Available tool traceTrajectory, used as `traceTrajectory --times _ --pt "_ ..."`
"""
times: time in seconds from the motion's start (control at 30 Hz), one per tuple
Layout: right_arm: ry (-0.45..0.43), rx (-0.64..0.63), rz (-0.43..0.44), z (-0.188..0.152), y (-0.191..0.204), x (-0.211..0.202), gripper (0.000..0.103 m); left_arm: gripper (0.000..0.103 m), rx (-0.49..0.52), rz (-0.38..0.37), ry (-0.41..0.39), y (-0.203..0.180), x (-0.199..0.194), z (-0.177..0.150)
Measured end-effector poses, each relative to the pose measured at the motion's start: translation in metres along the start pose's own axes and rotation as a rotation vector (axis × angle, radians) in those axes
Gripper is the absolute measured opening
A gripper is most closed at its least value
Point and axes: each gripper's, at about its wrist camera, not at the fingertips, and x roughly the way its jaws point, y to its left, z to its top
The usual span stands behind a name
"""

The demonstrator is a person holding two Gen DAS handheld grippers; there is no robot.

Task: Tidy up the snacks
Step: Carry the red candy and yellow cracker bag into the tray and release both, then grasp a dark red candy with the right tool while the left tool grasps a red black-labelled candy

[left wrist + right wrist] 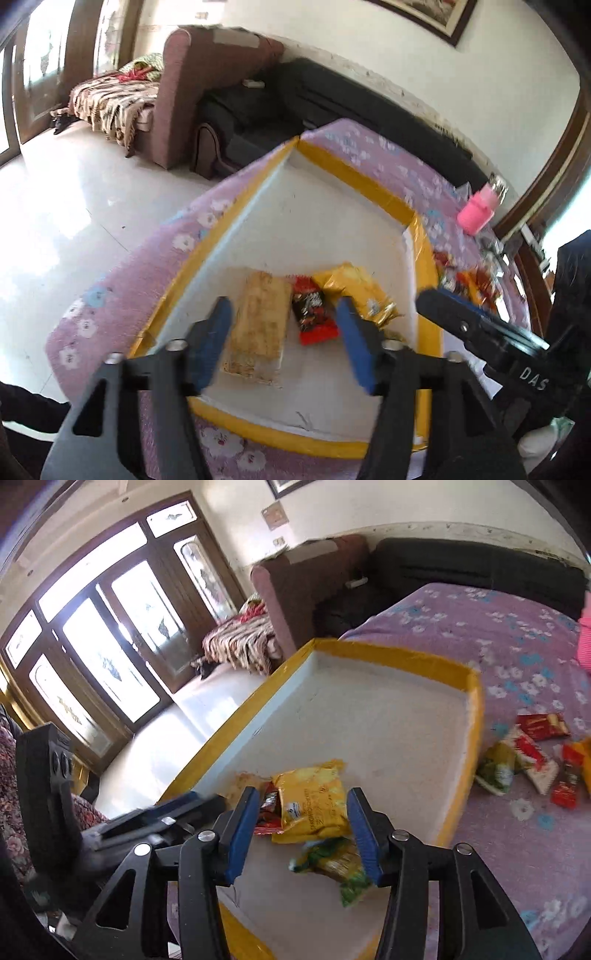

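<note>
A white tray with a yellow rim (354, 177) lies on a purple flowered cloth. My left gripper (284, 328) hangs open over the tray's near end. A tan cracker packet (260, 325) and a small red packet (313, 314) lie flat between its fingers, untouched by the pads. A yellow packet (354, 291) lies beside them. In the right wrist view my right gripper (303, 827) is open above the yellow packet (314, 797). A blurred green packet (332, 864) sits loose just under its right finger. The left gripper's fingers (166, 812) show at the tray's left rim (229, 738).
Several loose snack packets (524, 760) lie on the cloth (498, 635) right of the tray. A pink container (476, 214) stands further back. Beyond the table's far edge are a brown sofa (184, 96), a black couch (332, 92) and pale floor (74, 192).
</note>
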Motion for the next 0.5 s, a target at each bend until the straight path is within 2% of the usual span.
traceTrajectory --times 0.03,0.2,0.33,0.5 --pt "-0.014 0.015 -0.008 -0.002 -0.008 -0.009 0.053 0.070 -0.004 -0.016 -0.015 -0.001 -0.005 0.000" --pt "-0.056 0.109 -0.092 -0.011 -0.068 -0.046 0.054 0.070 0.038 -0.120 -0.009 -0.027 -0.018 -0.003" --pt "-0.081 0.237 -0.206 -0.023 -0.141 -0.081 0.054 0.070 0.130 -0.136 0.003 -0.058 -0.019 -0.011" --pt "-0.141 0.355 -0.321 -0.011 -0.211 -0.116 0.056 0.070 0.209 -0.162 0.030 -0.090 -0.014 -0.020"
